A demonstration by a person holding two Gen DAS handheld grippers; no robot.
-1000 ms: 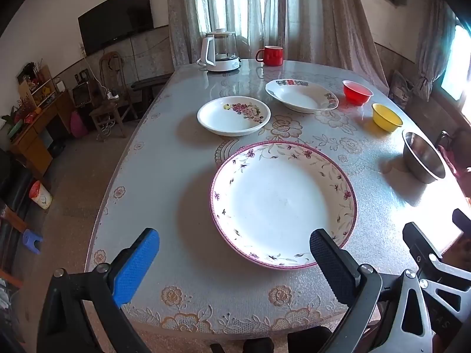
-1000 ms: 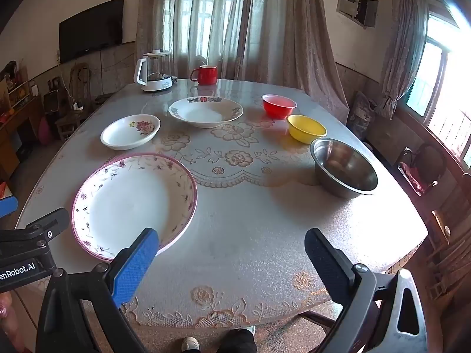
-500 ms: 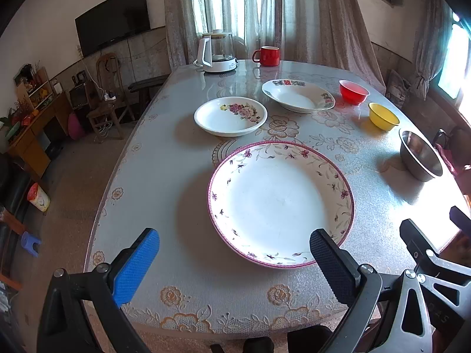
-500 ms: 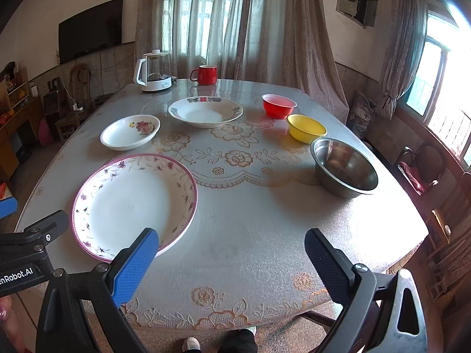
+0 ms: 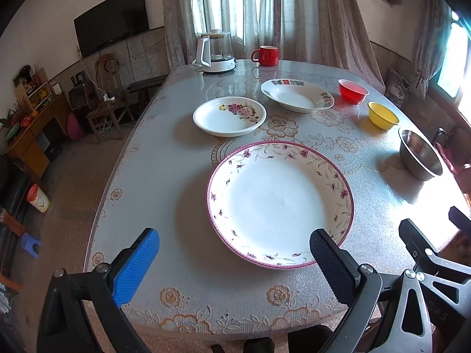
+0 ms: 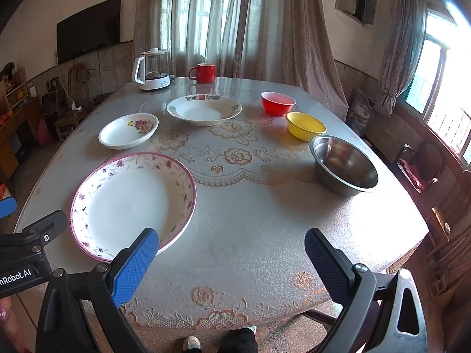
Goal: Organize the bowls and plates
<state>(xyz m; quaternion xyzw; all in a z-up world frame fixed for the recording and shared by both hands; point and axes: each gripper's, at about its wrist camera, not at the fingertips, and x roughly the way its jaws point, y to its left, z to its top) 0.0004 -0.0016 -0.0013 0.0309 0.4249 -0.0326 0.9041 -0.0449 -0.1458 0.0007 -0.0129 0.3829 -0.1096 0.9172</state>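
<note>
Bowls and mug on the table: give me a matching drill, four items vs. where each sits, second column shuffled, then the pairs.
Items
1. steel bowl
2. yellow bowl
3. red bowl
4. red mug

Places
A. far edge, right of the kettle
B. between the red bowl and the steel bowl
C. nearest of the three bowls, right side
D. right of the deep plate

Pairs: 1-C, 2-B, 3-D, 4-A

Far end of the bench (image 6: 250,214): glass electric kettle (image 6: 152,70) on a white base, red mug (image 6: 204,72) beside it. Wall-mounted television (image 5: 112,31) at left; curtains (image 6: 235,20) behind.
</note>
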